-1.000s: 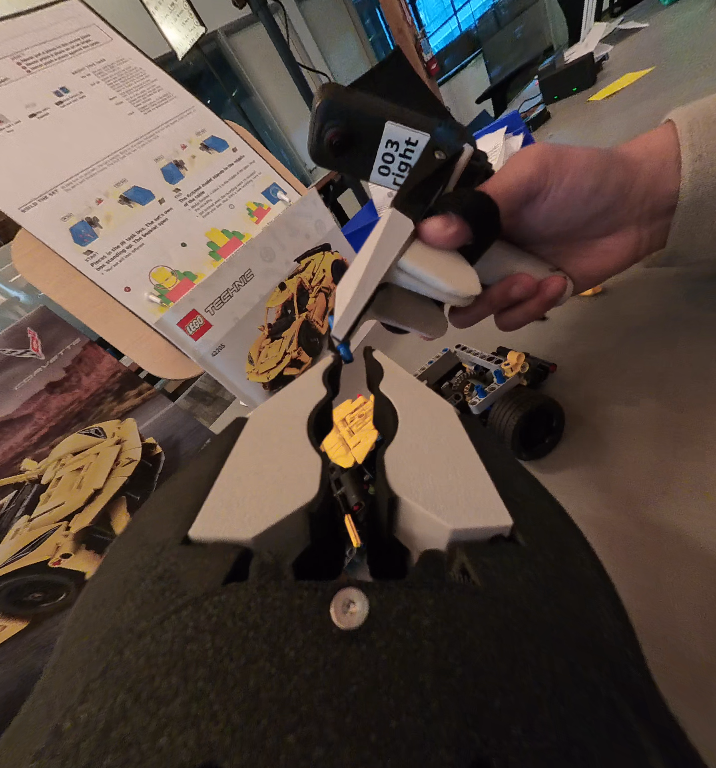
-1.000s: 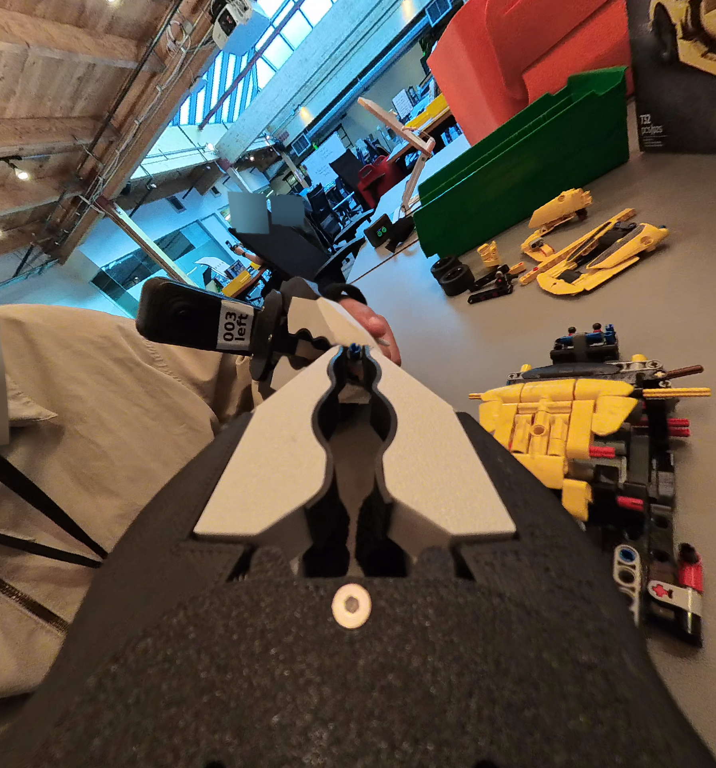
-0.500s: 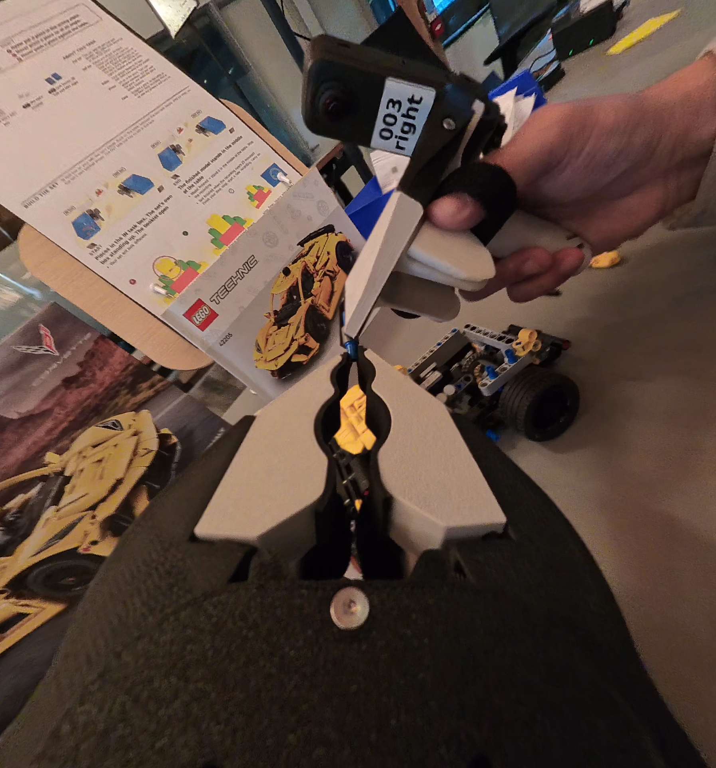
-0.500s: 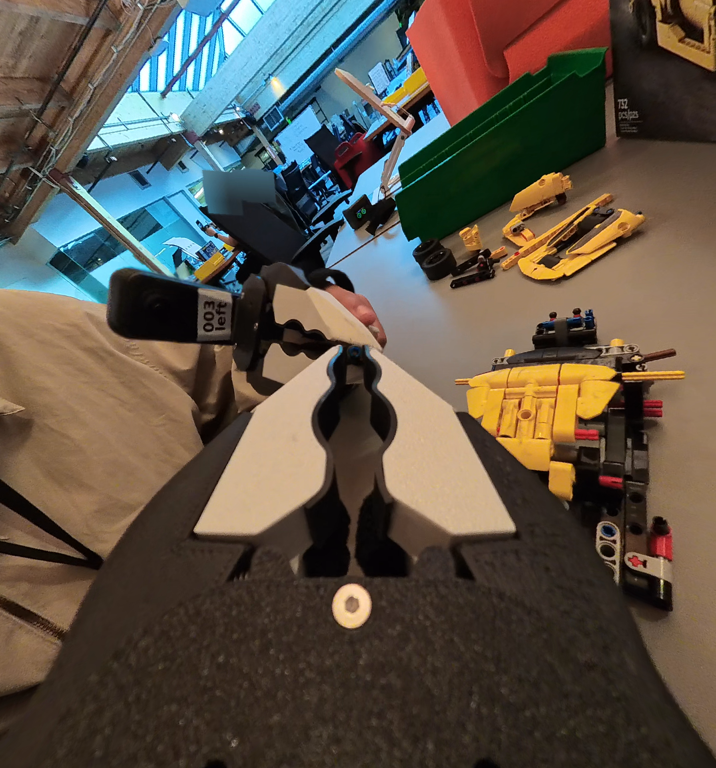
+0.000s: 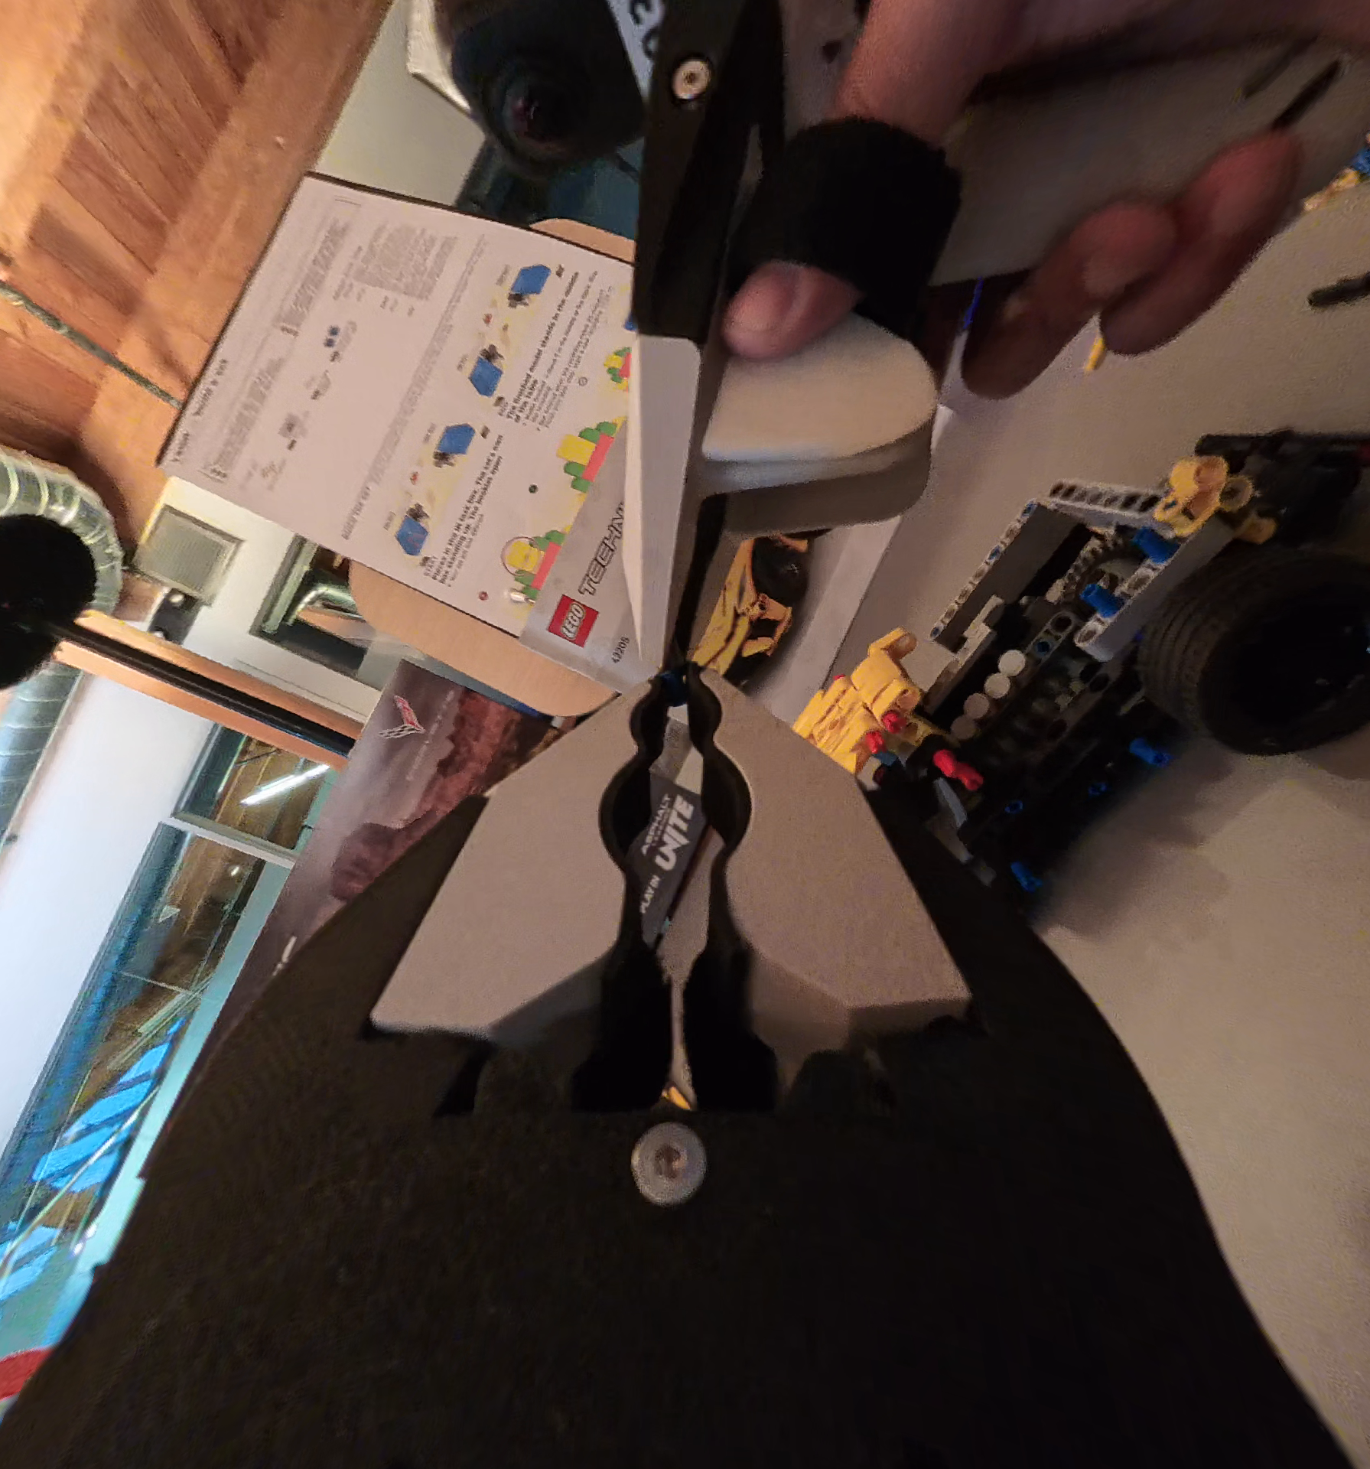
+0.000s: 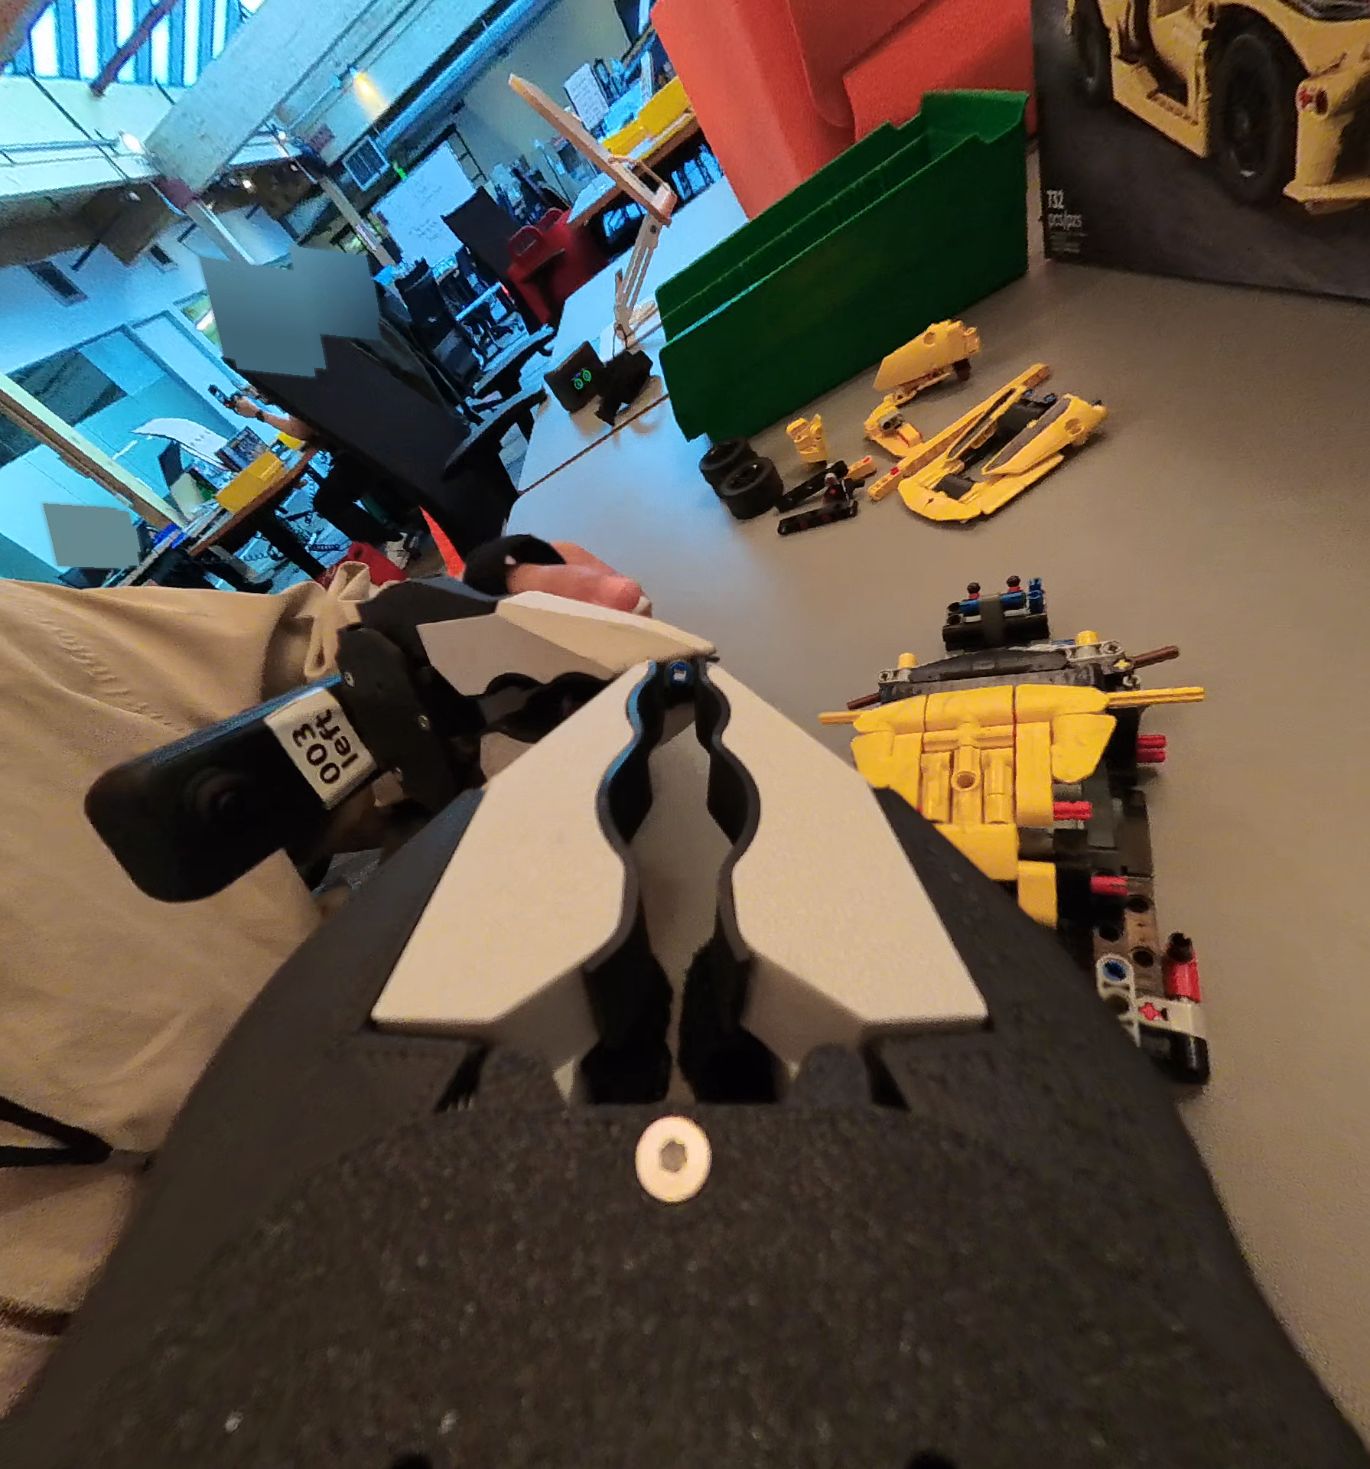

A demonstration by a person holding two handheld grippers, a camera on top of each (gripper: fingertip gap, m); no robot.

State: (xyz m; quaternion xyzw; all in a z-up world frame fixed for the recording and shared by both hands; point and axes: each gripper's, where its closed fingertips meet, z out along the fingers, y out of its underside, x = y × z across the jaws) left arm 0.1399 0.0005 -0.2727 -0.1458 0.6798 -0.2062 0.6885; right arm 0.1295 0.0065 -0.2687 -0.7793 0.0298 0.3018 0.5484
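Pinching blue pin [image 6: 676,675] between right tongs [image 6: 677,676], left tongs [image 5: 673,685] tip-to-tip

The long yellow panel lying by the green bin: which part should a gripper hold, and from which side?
Probably take the long yellow panel at its middle, from above, closing across its narrow width. It lies flat on the table, so only the long edges offer a pinch, and small pieces crowd its left end.

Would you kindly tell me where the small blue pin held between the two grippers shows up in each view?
Left wrist view: the small blue pin is at upper centre, at the fingertips, under the other gripper's white finger.
Right wrist view: the pin is at centre, between the fingertips.
Shared landmark: the yellow and black car chassis.
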